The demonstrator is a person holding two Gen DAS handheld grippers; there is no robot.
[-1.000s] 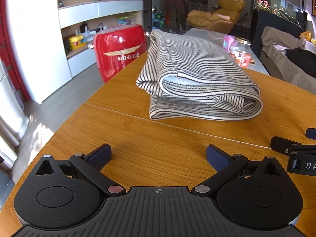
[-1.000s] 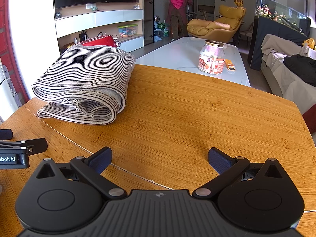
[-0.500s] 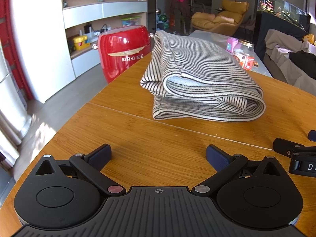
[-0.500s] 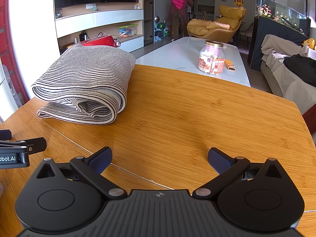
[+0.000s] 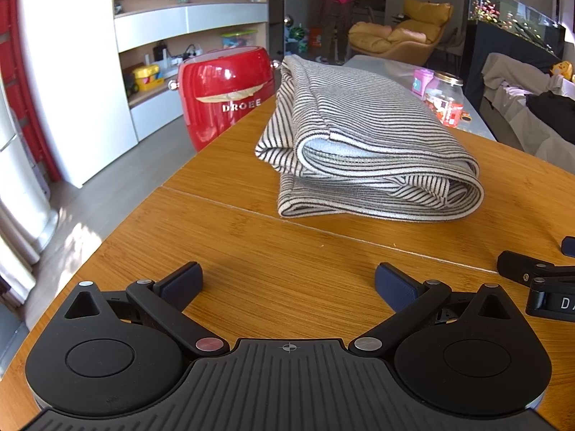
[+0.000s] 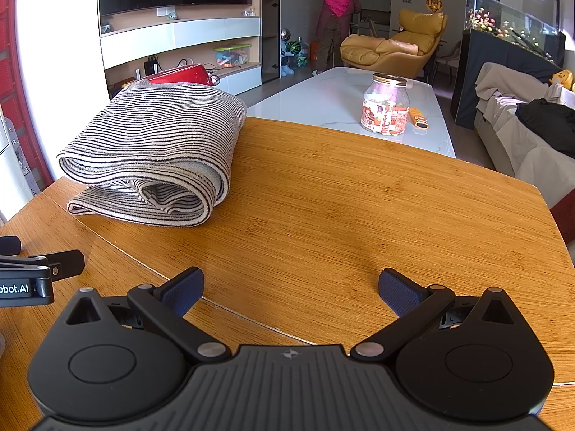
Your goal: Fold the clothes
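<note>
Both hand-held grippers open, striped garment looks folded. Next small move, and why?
Probably none on the cloth: keep both back. The striped garment lies folded in a compact stack on the table, and the left hand-held gripper and right hand-held gripper are open, apart from it.

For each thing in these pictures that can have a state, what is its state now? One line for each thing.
striped garment: folded into a bundle, lying on the wooden table.
left gripper: open, empty, above bare wood.
right gripper: open, empty, apart from the garment.
jar: upright, lid on, on the white table.
red appliance: closed.
</note>
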